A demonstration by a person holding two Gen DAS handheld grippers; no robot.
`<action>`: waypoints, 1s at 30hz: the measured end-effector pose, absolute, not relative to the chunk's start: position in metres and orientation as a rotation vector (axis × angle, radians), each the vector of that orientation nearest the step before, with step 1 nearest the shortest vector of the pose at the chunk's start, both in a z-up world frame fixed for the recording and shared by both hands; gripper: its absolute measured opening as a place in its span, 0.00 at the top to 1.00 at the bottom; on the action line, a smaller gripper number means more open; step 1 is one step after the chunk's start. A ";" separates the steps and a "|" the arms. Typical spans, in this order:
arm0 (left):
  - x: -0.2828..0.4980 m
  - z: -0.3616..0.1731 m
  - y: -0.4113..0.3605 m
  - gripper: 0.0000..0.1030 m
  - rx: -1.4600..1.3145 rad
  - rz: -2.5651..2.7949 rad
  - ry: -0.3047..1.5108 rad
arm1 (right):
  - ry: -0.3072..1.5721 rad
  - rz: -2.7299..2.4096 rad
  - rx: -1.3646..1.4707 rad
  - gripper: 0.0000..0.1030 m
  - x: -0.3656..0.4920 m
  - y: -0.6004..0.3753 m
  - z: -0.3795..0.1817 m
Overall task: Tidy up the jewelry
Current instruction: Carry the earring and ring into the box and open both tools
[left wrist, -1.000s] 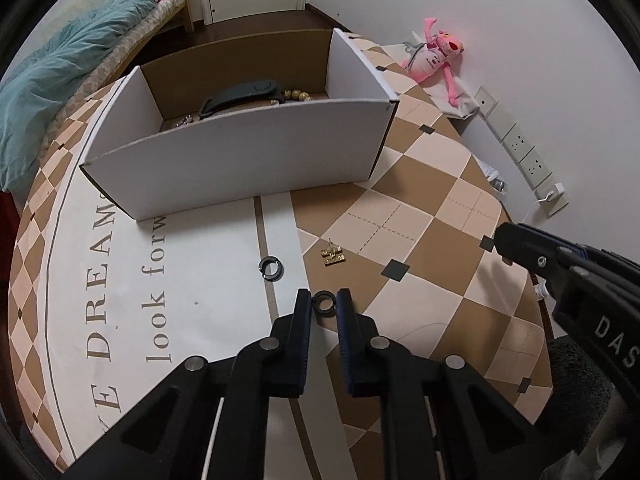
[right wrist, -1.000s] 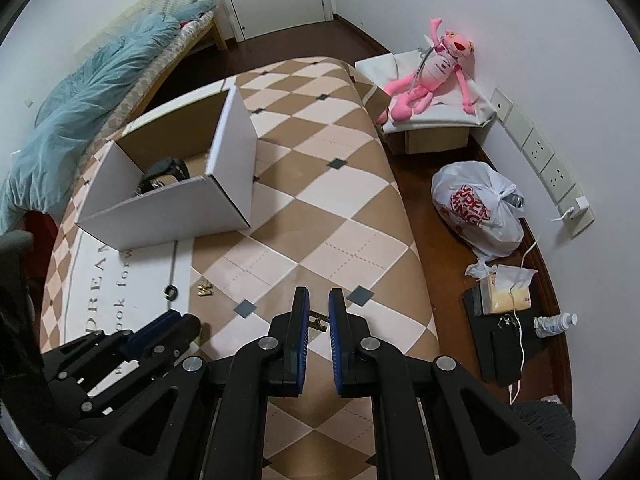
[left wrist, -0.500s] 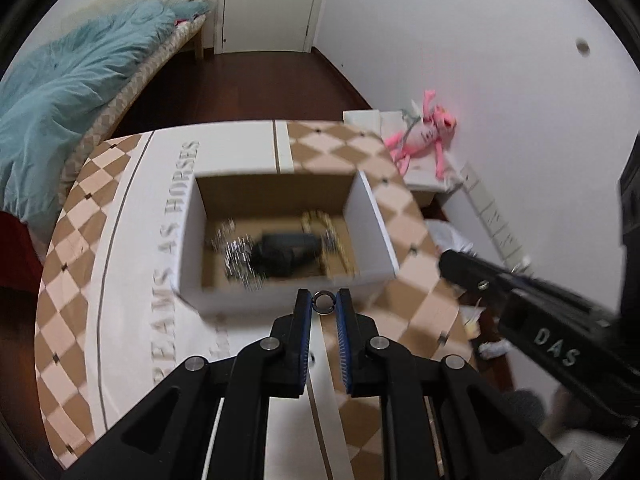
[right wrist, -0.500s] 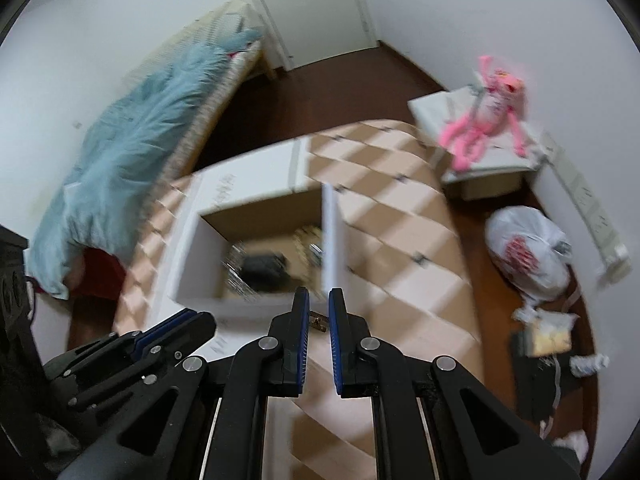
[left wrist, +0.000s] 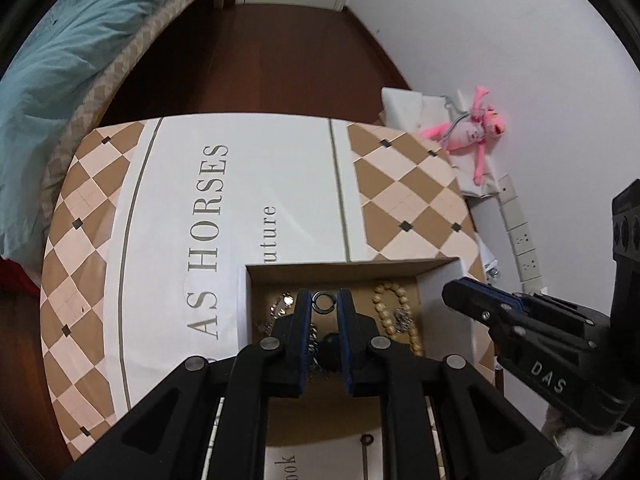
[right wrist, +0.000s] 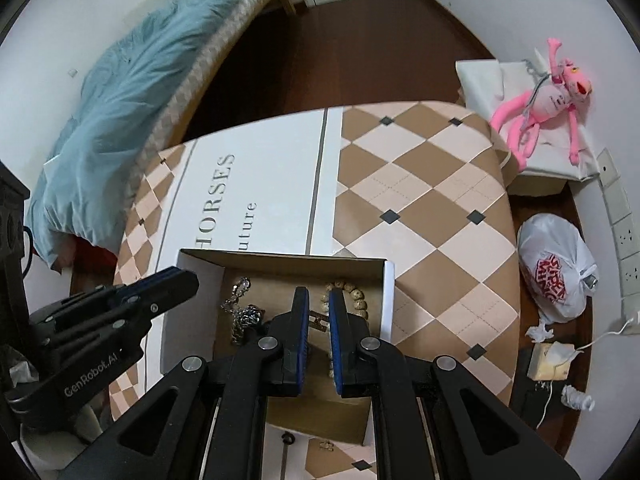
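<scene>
My left gripper (left wrist: 323, 304) is shut on a small dark ring (left wrist: 322, 302) and holds it above the open cardboard box (left wrist: 440, 292). My right gripper (right wrist: 319, 317) is shut on a small gold H-shaped piece (right wrist: 318, 320), also above the box (right wrist: 387, 300). Inside the box lie a beaded bracelet (left wrist: 396, 320), a silver chain (right wrist: 240, 312) and a dark object, mostly hidden by the fingers. A second dark ring (left wrist: 366, 439) and a gold piece (right wrist: 326, 446) lie on the table in front of the box.
The box stands on a table with a checked and lettered cloth (left wrist: 280, 184). A bed with a blue blanket (left wrist: 60, 64) is at the left. A pink plush toy (right wrist: 548, 108) and a white bag (right wrist: 556, 272) are at the right.
Both grippers lifted from the table with their pieces and moved forward over the box. The view now looks down into the box from above.
</scene>
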State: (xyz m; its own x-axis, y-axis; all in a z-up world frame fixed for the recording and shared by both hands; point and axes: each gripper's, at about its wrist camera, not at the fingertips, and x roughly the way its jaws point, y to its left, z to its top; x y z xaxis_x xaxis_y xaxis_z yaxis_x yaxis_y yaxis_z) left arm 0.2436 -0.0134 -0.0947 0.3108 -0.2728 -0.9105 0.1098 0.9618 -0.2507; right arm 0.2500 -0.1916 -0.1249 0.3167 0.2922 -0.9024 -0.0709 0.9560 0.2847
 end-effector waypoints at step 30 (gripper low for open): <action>0.203 -0.085 0.002 0.01 0.022 -0.022 1.126 | 1.221 0.047 0.010 0.07 0.211 -0.196 -0.120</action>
